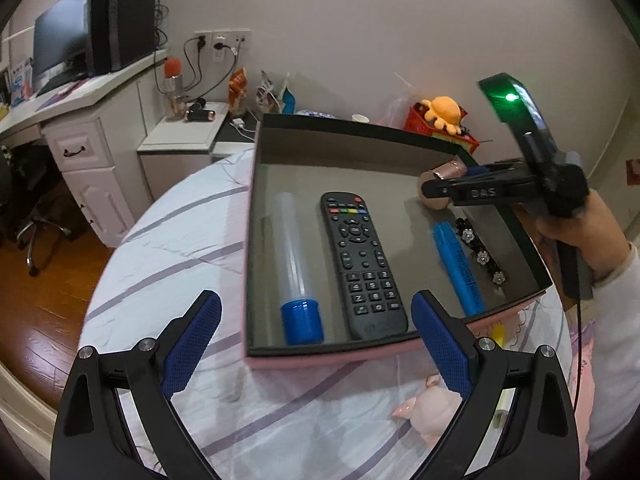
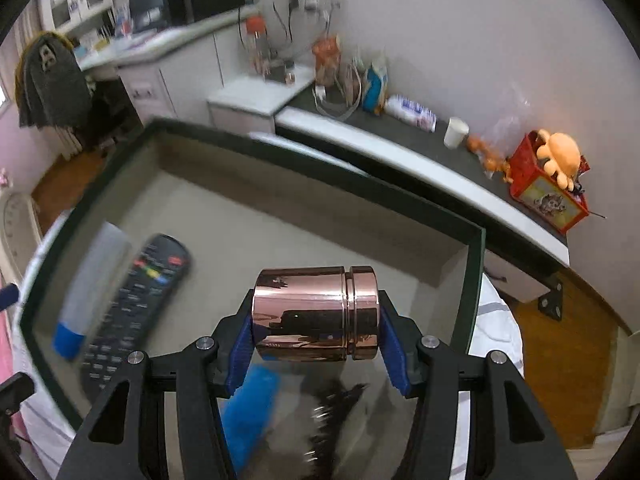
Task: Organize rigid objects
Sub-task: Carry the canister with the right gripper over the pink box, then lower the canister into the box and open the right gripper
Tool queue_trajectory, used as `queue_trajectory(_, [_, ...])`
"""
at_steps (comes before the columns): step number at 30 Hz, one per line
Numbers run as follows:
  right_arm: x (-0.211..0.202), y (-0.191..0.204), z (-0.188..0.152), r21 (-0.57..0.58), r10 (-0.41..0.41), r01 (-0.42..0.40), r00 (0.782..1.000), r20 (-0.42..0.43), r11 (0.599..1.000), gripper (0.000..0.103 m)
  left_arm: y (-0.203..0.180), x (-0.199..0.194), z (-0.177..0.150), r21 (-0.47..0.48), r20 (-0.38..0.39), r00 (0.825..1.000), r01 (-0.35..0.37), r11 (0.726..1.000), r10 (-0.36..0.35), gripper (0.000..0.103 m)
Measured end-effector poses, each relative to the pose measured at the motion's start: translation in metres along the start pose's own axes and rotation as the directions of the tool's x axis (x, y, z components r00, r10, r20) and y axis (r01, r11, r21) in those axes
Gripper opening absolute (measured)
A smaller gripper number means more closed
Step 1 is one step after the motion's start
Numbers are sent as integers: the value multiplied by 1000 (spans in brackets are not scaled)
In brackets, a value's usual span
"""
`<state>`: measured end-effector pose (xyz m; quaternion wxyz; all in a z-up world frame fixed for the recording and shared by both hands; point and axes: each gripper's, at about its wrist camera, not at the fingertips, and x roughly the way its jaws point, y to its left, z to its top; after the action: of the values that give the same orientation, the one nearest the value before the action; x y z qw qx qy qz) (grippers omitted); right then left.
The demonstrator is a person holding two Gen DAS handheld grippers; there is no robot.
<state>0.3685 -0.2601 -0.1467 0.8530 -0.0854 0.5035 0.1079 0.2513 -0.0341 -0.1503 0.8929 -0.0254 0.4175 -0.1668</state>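
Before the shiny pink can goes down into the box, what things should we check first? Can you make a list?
1. Right gripper squeezing the shiny can at both ends: ok.
2. Can is over the box, inside its walls: ok.
3. Bare floor in the box's far part, beyond the remote: ok.
4. Blue marker and black flower clip lie under the gripper; will the can miss them: cannot tell.
5. Left gripper open and holding nothing, outside the box's near wall: ok.
6. How high the can is above the floor: cannot tell.

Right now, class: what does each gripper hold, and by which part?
Right gripper: copper cylinder, clamped end to end. Left gripper: open, nothing held.
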Motion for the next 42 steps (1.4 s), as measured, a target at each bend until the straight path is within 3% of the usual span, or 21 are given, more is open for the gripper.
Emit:
queue_trajectory(5, [12,-6,2,-68,-4,1,999,-43,998,56,-11,9,3,21,-9,1000,-8,1000,8,100])
queue_trajectory(13, [-10,2,-11,-132,-195,196,981,24,972,73,-12,5,4,5,1,1000,-21,1000,21,101])
queue_trajectory(17, [-25,3,-20,-41,-169,171,984,56,984,77,-16,-5,4,8,24,999,-37,999,37,102])
queue_trajectory(21, [-39,8,-24,107,-167,152,975,148,983,79,-21,-11,2,11,30,999,-41,999,40,102])
queue_trajectory(25, [-18,16,-12,133,-281,264,950,133,955,79,-27,-20,-1,24,32,999,-38,999,37,102])
queue_trajectory(28, [-4,20,-12,97,-396,389,915,72,916,79,-31,-26,-2,38,36,999,-35,999,33,102])
queue_trajectory(31, [-13,18,-18,99,-428,420,901,72,902,80,-34,-31,-2,46,46,999,-22,999,20,102])
queue_trajectory(33, [-20,16,-21,85,-487,481,870,72,872,82,-37,-31,-1,50,46,999,-25,998,23,102])
queue_trajectory(36, [-22,2,-25,101,-424,419,905,29,902,82,-41,-33,-2,51,45,999,-15,999,13,102])
queue_trajectory(39, [-23,-4,-32,114,-392,388,920,14,915,84,-43,-35,-3,51,45,999,-13,999,10,102])
queue_trajectory(42, [-31,-5,-39,143,-356,346,933,51,927,84,-45,-40,-6,53,46,999,-14,998,12,102])
